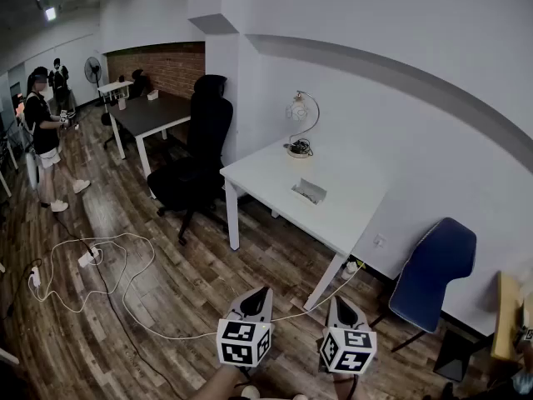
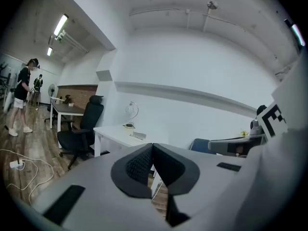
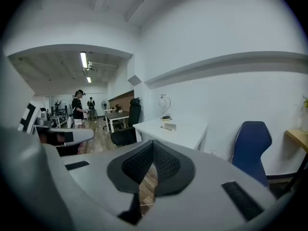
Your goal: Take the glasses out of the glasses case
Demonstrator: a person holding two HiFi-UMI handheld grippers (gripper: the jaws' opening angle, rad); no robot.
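Observation:
A small grey glasses case (image 1: 309, 191) lies closed on the white table (image 1: 341, 215), far ahead of both grippers. It also shows small in the left gripper view, case (image 2: 138, 135), and in the right gripper view, case (image 3: 169, 127). My left gripper (image 1: 265, 292) and right gripper (image 1: 340, 301) hang side by side at the bottom of the head view, over the wooden floor. The left gripper (image 2: 153, 146) has its jaws together with nothing in them. In the same way the right gripper (image 3: 153, 142) is shut and holds nothing. No glasses are visible.
A globe desk lamp (image 1: 298, 127) stands at the table's back. A black office chair (image 1: 198, 152) sits left of the table, a blue chair (image 1: 433, 273) to its right. White cables and a power strip (image 1: 87, 257) lie on the floor. A person (image 1: 42, 140) stands far left.

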